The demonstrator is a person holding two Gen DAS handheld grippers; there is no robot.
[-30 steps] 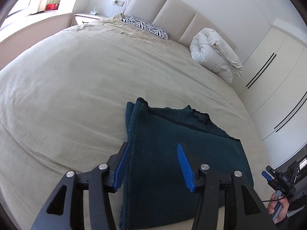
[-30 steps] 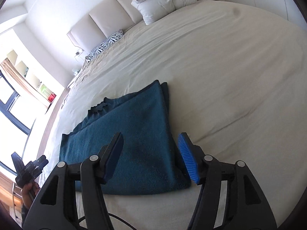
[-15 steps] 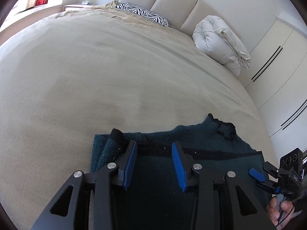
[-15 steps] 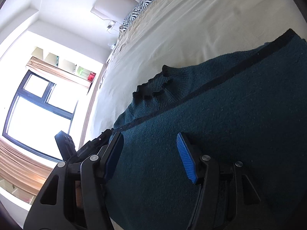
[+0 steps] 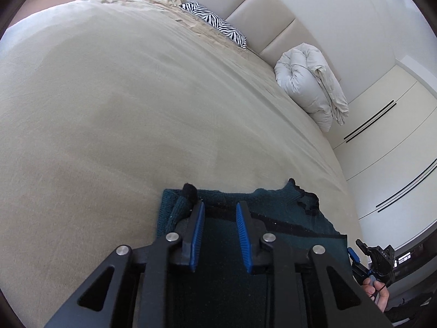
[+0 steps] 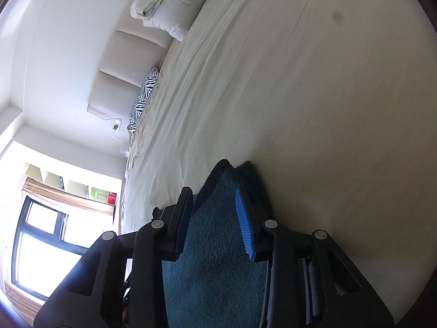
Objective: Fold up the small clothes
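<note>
A dark teal knit sweater [image 5: 284, 213] lies folded on the beige bed [image 5: 136, 109]. My left gripper [image 5: 220, 213] is open, low over the sweater near its far left corner, where a dark cuff [image 5: 189, 191] sticks up. My right gripper [image 6: 214, 205] is open with its jaws on either side of the sweater's [image 6: 215, 246] far right corner; the view is rolled sideways. In the left wrist view the right gripper [image 5: 374, 259] and the hand on it show at the lower right.
A zebra-print pillow [image 5: 215, 24] and a rolled white duvet [image 5: 311, 82] lie by the padded headboard [image 5: 245, 5]. White wardrobe doors [image 5: 396, 136] stand to the right of the bed. A window [image 6: 41, 246] and shelves are at the left.
Both grippers have dropped from above the sweater down to its far edge. Their jaws have narrowed. The right gripper has rolled sideways at the sweater's right corner.
</note>
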